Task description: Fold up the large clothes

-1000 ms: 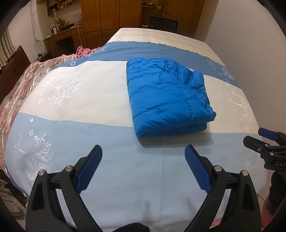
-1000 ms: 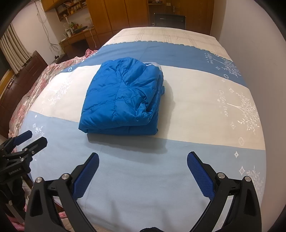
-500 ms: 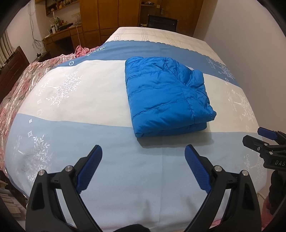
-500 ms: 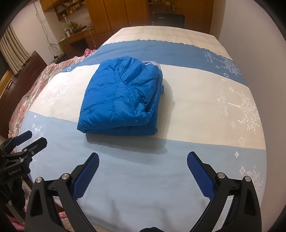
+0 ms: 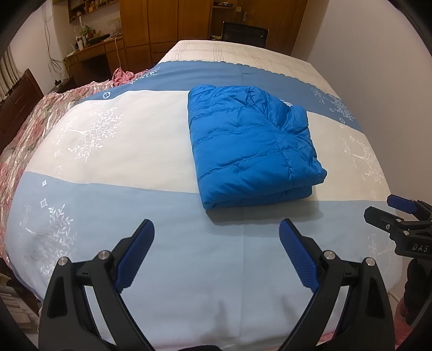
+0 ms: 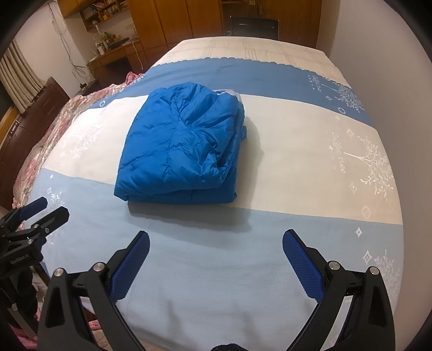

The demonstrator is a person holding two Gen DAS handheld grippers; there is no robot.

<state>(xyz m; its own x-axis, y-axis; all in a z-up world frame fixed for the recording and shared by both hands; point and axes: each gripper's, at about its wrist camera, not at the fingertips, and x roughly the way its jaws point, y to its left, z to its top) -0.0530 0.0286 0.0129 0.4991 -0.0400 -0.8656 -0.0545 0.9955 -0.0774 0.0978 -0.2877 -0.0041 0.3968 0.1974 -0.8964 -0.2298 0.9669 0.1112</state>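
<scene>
A bright blue quilted puffer jacket (image 5: pixel 251 145) lies folded into a compact rectangle on the bed (image 5: pixel 113 205); it also shows in the right wrist view (image 6: pixel 181 145). My left gripper (image 5: pixel 216 229) is open and empty, above the bed's near edge, short of the jacket. My right gripper (image 6: pixel 216 240) is open and empty, likewise short of the jacket. Each gripper shows at the edge of the other's view: the right one (image 5: pixel 391 213) and the left one (image 6: pixel 46 210).
The bed cover has blue, white and light blue bands with tree prints. A pink floral quilt (image 5: pixel 29 121) lies along the bed's left side. Wooden wardrobes (image 5: pixel 167 24), a desk (image 5: pixel 89 54) and a dark chair (image 5: pixel 244 33) stand beyond. A wall (image 5: pixel 378 54) runs on the right.
Both views have shifted slightly; the jacket sits marginally differently in frame. Both grippers stay open and the jacket has not moved on the bed.
</scene>
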